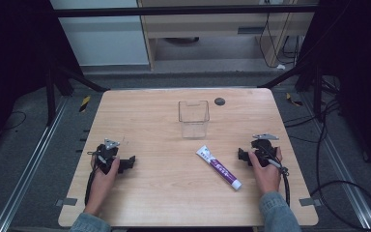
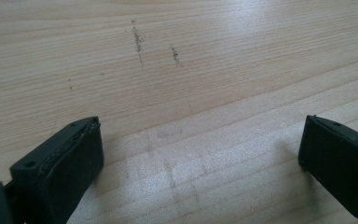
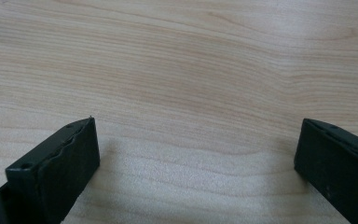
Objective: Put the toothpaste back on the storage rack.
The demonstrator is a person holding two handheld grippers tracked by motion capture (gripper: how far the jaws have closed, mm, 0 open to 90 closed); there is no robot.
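- My right gripper [image 1: 244, 155] rests on the table [image 1: 164, 193] with its jaws spread wide and nothing between them; its own view shows bare wood grain in the gap.
- My left gripper [image 1: 128, 163] is likewise released, jaws apart over bare wood with a few dark scuff marks [image 2: 137, 42] ahead of it.
- The toothpaste tube [image 1: 219, 167] lies flat just beside the right gripper, on its inner side, toward the table's middle. Its long axis runs diagonally, the flat crimped end farther from me and the white cap [image 1: 236, 184] nearer to me.
- The right hand is plainly nearer; the left is well apart from the tube.
- The clear plastic container [image 1: 193, 117] stands upright beyond the tube, farther from me.
- The high view gives me tube and container; the right gripper view has only a sliver of something clear at its top left corner.
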